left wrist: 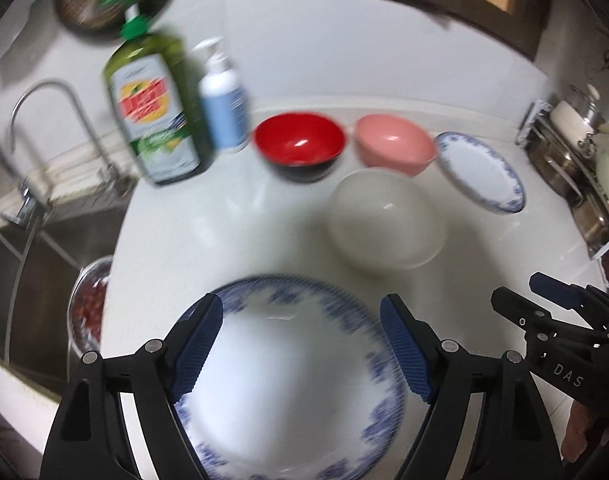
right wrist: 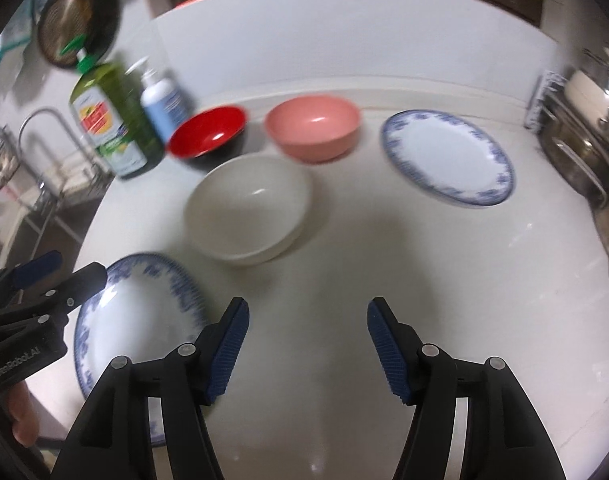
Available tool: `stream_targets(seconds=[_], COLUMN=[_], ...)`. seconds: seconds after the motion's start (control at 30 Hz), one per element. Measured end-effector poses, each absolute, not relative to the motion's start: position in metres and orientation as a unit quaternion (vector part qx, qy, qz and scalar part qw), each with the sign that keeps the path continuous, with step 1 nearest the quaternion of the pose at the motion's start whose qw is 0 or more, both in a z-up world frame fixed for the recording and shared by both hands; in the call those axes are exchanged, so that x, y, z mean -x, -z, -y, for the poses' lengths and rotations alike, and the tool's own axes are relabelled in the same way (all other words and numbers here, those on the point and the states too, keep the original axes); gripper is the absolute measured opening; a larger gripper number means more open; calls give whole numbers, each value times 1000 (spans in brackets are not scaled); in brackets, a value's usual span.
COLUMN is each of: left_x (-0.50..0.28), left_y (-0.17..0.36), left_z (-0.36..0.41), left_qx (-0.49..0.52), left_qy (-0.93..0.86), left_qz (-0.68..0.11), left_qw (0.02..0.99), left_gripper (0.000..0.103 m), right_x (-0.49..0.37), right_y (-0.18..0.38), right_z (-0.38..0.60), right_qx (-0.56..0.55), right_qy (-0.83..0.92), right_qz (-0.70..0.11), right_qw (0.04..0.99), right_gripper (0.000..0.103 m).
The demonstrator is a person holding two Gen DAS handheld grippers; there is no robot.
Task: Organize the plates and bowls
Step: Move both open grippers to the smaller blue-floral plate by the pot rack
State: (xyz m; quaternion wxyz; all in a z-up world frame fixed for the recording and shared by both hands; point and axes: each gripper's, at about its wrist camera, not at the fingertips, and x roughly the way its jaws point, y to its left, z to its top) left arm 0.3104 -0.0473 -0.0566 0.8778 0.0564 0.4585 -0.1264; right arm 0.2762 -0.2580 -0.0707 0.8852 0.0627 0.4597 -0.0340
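Both tongs gape empty; the left gripper straddles the near blue-rimmed plate at the counter's front-left edge; the right gripper hovers beside it; bowls sit mid-counter.

Left claw spread wide over a blue-rimmed plate at 6 o'clock on the white counter. White bowl just past centre, red bowl and pink bowl toward 12, second plate at 2. Right claw poking in at 4. Green bottle at 10.
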Motion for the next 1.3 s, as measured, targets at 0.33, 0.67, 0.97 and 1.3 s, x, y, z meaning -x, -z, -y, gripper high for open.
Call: stream_targets(seconds=[0.33, 0.67, 0.97, 1.3], left_x=[-331, -362, -393, -436], left_y=[33, 36, 60, 96], left_z=[134, 215, 280, 327], left_qx=[-57, -54, -55, -59], left_qy=[178, 200, 198, 188], left_qz=[-439, -452, -472, -495], left_qw=[879, 868, 857, 846], left_gripper=[81, 80, 80, 76], right_x=[-280, -300, -335, -373], right_y=[56, 45, 57, 93], right_z=[338, 406, 467, 516], right_qx=[-82, -75, -71, -111], right_qy=[68, 98, 103, 98], right_qz=[-429, -407, -410, -428], right_qw=[897, 905, 904, 891], right_gripper=[63, 63, 63, 63])
